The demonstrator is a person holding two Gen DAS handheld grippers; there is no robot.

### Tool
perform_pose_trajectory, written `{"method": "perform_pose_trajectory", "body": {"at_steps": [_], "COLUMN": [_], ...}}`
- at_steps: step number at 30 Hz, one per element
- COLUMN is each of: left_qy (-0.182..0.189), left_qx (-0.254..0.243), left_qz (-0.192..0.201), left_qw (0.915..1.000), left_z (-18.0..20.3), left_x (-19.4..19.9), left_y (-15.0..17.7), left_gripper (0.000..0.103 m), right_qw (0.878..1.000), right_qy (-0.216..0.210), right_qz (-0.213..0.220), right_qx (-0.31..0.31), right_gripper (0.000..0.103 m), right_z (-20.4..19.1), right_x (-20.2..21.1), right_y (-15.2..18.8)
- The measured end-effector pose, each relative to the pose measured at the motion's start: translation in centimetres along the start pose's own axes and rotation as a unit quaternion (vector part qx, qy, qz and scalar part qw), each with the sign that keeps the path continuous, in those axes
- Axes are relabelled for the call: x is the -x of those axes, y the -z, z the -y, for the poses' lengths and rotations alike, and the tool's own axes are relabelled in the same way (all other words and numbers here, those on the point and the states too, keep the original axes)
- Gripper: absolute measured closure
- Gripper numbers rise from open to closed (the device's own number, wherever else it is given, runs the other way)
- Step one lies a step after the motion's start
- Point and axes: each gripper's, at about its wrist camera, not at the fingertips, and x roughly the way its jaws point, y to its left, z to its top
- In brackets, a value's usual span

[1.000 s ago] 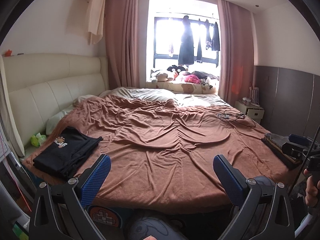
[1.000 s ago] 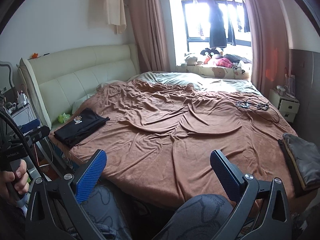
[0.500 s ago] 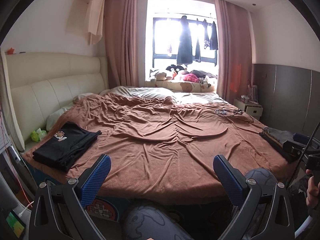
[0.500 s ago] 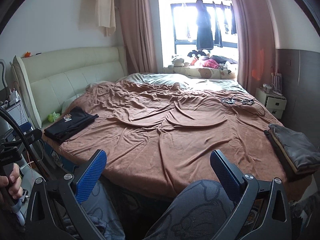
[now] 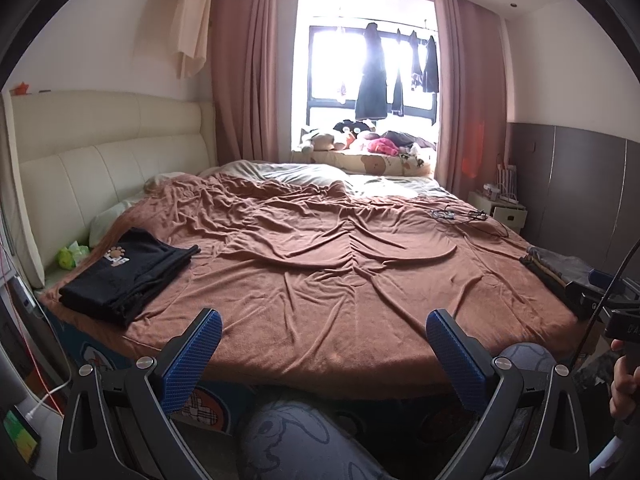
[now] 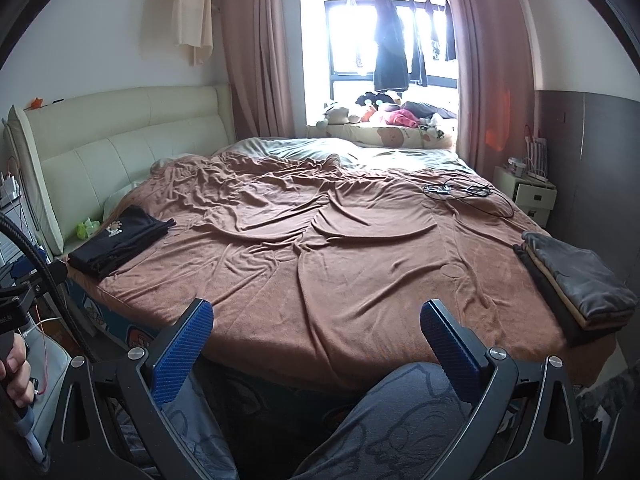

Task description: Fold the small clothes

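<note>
Both units are held off the foot edge of the bed (image 5: 320,280), whose brown middle lies bare. The left hand-held gripper (image 5: 324,354) and right hand-held gripper (image 6: 316,344) stand spread wide, gripping nothing. Folded black clothes (image 5: 124,276) sit at the bed's headboard-side near corner. The folded grey stack (image 6: 576,276) at the opposite edge shows fully only from the right wrist. Since a second ago both views have pulled back slightly.

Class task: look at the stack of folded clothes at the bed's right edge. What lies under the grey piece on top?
Under the grey top piece of the folded stack, tan and dark folded layers show at their edges, resting on the brown blanket. How many garments they make is hidden by the top piece.
</note>
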Motion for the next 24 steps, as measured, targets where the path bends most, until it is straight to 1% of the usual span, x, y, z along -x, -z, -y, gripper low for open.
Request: {"method": "perform_pose_trajectory", "body": {"at_steps": [5, 10, 19, 24], "left_qy": [0.002, 0.002, -0.001, -0.001], "left_qx": [-0.001, 0.008, 0.010, 0.009], "left_qz": [0.002, 0.005, 0.001, -0.002], "left_qw": [1.0000, 1.0000, 0.9999, 1.0000], "left_z": [0.11, -0.08, -0.43, -0.39], "left_x": [0.06, -0.16, -0.54, -0.59], "left_y": [-0.06, -0.30, -0.11, 0.10], "left_gripper": [0.000, 0.000, 0.000, 0.000], "right_qw": [1.000, 1.000, 1.000, 1.000], "right_qy": [0.002, 0.002, 0.001, -0.001], "right_qz": [-0.005, -0.004, -0.011, -0.013], "right_qx": [-0.004, 0.012, 0.004, 0.001], "right_gripper": [0.000, 0.000, 0.000, 0.000], "right_z": [0.17, -0.18, -0.03, 0.14], "right_x": [-0.30, -0.24, -0.62, -0.73], "right_y": [-0.19, -0.19, 0.21, -0.13]}}
